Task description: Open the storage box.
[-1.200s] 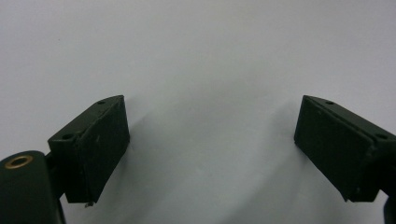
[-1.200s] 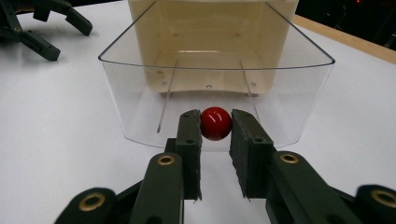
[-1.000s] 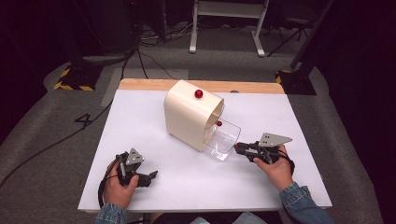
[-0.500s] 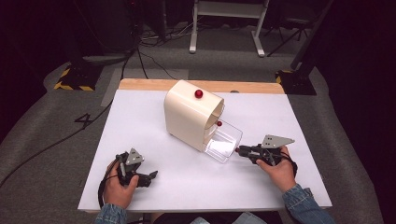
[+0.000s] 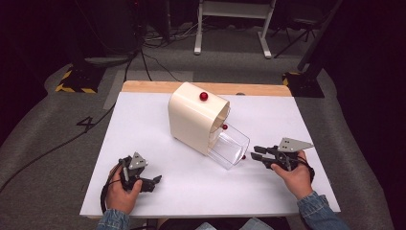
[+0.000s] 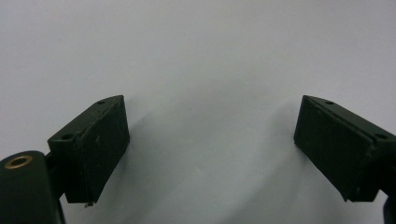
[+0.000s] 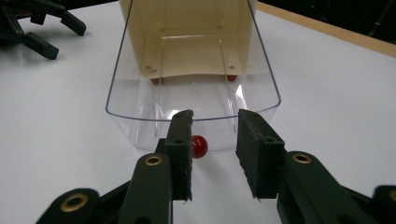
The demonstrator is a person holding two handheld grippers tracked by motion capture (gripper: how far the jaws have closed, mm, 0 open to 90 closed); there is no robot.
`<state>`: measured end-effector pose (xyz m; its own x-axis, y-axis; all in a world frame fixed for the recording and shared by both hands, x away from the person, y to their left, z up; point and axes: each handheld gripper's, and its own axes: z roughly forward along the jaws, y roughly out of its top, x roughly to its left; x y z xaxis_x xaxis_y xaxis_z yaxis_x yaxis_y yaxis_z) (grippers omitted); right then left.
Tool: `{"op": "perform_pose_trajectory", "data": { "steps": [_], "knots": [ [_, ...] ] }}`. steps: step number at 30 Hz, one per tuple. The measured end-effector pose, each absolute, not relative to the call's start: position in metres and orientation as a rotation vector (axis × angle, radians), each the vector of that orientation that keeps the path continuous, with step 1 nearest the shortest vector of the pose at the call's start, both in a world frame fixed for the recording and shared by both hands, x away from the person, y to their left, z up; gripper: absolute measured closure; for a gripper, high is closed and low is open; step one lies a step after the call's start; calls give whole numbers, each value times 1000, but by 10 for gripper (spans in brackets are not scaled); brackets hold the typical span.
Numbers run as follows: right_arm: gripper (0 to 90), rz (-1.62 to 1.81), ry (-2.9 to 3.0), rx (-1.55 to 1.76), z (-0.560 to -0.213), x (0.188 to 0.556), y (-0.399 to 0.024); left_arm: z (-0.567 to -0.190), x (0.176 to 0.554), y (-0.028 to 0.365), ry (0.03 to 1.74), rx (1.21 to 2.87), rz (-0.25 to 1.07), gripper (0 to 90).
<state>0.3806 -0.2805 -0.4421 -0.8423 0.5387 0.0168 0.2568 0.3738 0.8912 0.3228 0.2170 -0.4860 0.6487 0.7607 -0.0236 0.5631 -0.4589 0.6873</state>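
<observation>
A cream box (image 5: 194,120) stands mid-table with a red ball (image 5: 204,96) on its top. A clear drawer (image 5: 230,148) sticks out of it toward my right gripper (image 5: 254,155). In the right gripper view the drawer (image 7: 196,93) lies straight ahead. Its small red knob (image 7: 200,146) sits beside the left pad of my right gripper (image 7: 214,121). Those jaws have just been opening, and the pads stand apart without pressing the knob. My left gripper (image 5: 155,182) rests open on the table at the near left, with bare white table (image 6: 187,46) between its jaws (image 6: 210,116).
A second red knob (image 5: 224,127) shows at the box's open side. The white tabletop (image 5: 143,124) has a wooden strip (image 5: 258,89) along its far edge. Cables and stands sit on the floor beyond. The left gripper (image 7: 32,23) appears far off in the right gripper view.
The right gripper has shifted slightly toward the near right and its jaws have parted at the drawer's knob. The left hand has stayed still.
</observation>
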Motion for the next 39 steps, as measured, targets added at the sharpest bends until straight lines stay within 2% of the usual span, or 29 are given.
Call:
{"op": "perform_pose_trajectory", "data": {
  "steps": [9,20,30,39],
  "knots": [
    [626,1490,2320,639,-402,382,-275,-486,323,217,1024,2190,377,106],
    [609,1545,2290,586,-369,395,-253,-486,323,217,1022,2191,379,106],
    [612,1575,2305,580,-368,420,-230,-486,323,217,1023,2189,377,106],
    [650,1571,2341,549,-385,432,-202,-486,322,217,1026,2187,377,106]
  ]
}}
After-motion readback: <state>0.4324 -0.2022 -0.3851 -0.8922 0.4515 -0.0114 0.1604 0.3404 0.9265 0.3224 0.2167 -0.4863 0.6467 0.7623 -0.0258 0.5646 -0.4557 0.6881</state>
